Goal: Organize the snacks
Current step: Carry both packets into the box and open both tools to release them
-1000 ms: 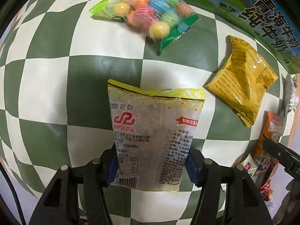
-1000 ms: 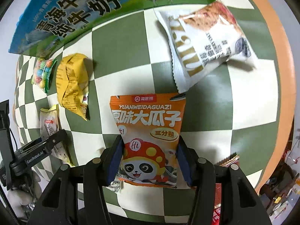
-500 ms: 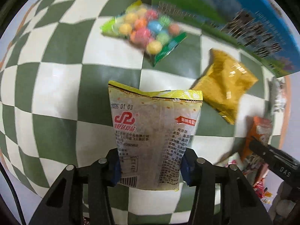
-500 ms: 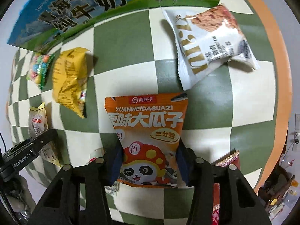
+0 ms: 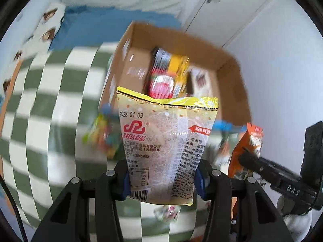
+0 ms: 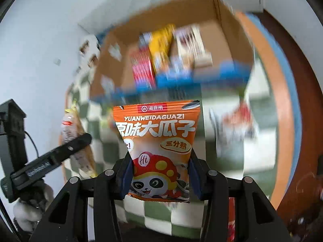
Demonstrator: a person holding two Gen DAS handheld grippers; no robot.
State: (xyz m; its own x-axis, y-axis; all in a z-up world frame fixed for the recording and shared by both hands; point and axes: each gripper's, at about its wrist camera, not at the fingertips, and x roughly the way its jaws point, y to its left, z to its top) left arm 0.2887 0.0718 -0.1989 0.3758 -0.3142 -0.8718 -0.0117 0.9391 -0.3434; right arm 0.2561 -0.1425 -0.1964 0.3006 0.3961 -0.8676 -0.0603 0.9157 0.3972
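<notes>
Before the cardboard box (image 5: pixel 232 76), left claw (image 5: pixel 162 178) clamps a yellow-edged packet (image 5: pixel 165 141), right claw (image 6: pixel 160 178) an orange packet (image 6: pixel 159 141)

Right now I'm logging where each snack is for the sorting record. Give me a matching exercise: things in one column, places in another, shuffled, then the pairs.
Things:
1. pale packet with yellow top
2. orange panda packet
3. red and yellow packets
4. cardboard box

Places:
A. inside the box
B. in the right hand-held gripper
C. on the checked table
D. in the left hand-held gripper

Pairs: 1-D, 2-B, 3-A, 4-C
</notes>
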